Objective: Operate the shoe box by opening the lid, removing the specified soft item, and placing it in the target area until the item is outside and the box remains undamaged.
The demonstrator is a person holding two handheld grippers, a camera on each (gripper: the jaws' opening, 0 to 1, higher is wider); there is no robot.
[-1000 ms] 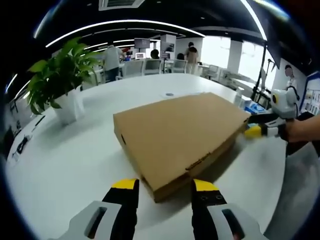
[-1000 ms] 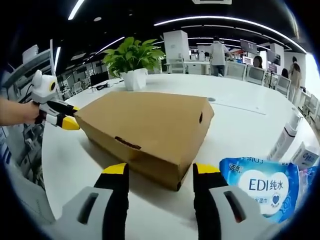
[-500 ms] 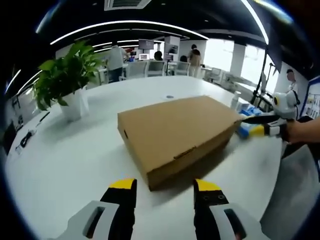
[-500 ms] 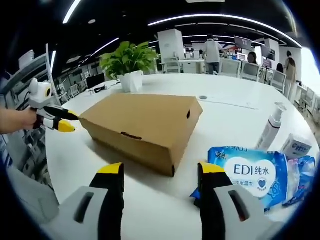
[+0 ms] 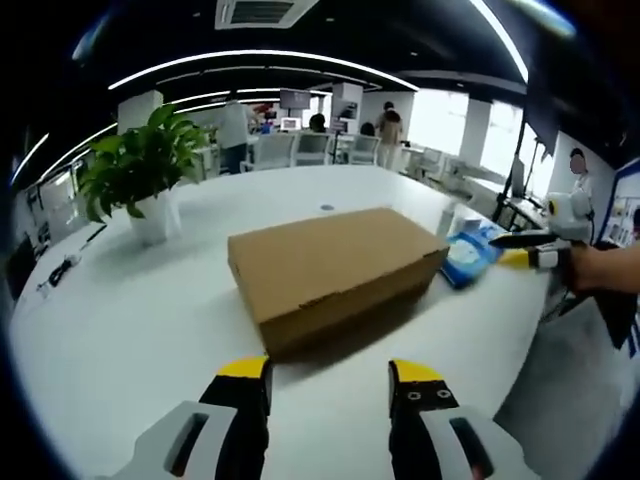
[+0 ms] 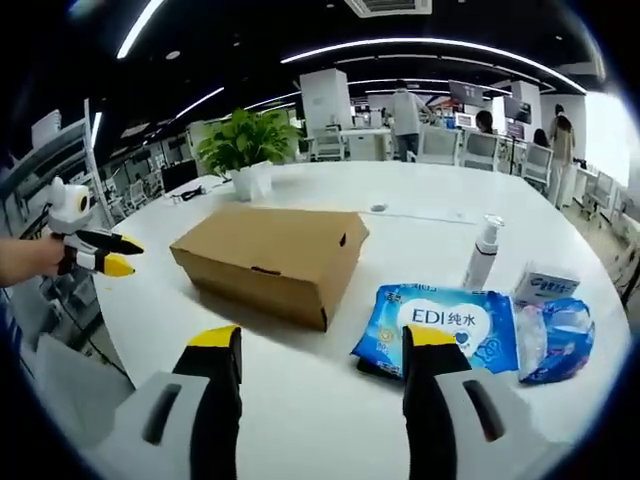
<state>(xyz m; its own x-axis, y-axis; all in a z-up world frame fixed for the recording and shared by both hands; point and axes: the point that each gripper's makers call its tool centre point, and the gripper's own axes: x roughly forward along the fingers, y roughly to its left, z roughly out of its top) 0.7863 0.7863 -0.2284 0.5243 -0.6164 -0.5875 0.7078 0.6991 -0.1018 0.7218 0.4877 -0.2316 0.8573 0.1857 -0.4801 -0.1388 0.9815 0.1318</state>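
Observation:
A closed brown cardboard shoe box (image 5: 330,268) (image 6: 270,258) lies in the middle of the round white table (image 5: 120,320) (image 6: 330,390). My left gripper (image 5: 328,375) is open, its yellow-tipped jaws a short way in front of the box's near end. My right gripper (image 6: 325,340) is open too, held back from the box. In the left gripper view the right gripper (image 5: 535,248) comes in from the right, held by a hand. In the right gripper view the left gripper (image 6: 95,255) shows at the left edge. No soft item from the box is visible.
A blue wet-wipes pack (image 6: 440,328) (image 5: 470,255) lies beside the box. A white pump bottle (image 6: 482,252), a small tissue pack (image 6: 545,285) and a blue plastic bag (image 6: 560,335) stand further right. A potted plant (image 5: 140,170) (image 6: 250,150) is at the far side. People and desks fill the office behind.
Both grippers have drawn back from the box, so it looks smaller and farther. The wipes pack, bottle and tissue pack have come into view. The box stays closed.

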